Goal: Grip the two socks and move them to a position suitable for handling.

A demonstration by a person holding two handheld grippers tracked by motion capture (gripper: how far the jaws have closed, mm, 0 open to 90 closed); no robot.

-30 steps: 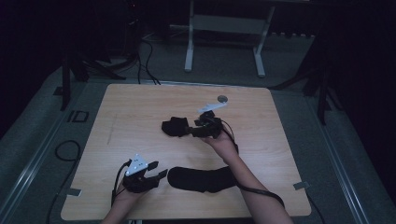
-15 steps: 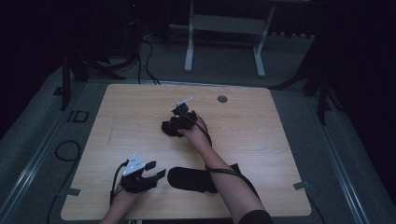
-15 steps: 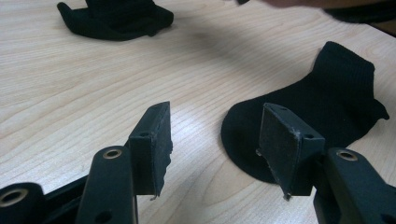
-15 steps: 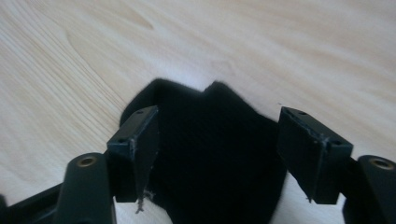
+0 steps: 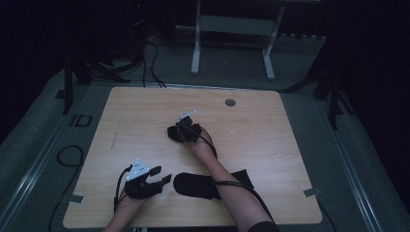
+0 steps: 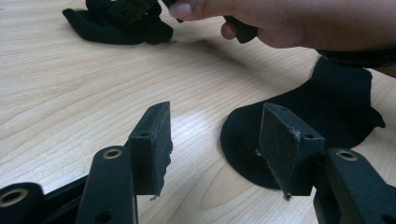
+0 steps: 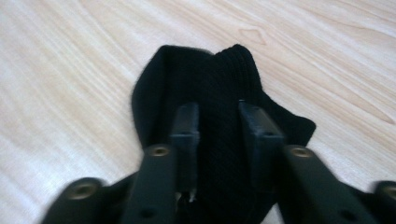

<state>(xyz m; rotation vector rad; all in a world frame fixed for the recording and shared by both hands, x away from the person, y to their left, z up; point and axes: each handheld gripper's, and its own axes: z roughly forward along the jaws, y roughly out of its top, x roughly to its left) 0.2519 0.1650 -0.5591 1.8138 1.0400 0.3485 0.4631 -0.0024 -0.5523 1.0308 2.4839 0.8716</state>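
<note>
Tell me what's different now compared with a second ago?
The right tool swept left from near the table's far right to the crumpled black sock, its jaws now closing around the fabric. The left tool stayed open at the near edge, and the flat sock hasn't moved.

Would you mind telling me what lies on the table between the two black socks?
Nothing but bare wood: in the high view, the near sock and the far sock held in the right tongs are separated by open tabletop.
</note>
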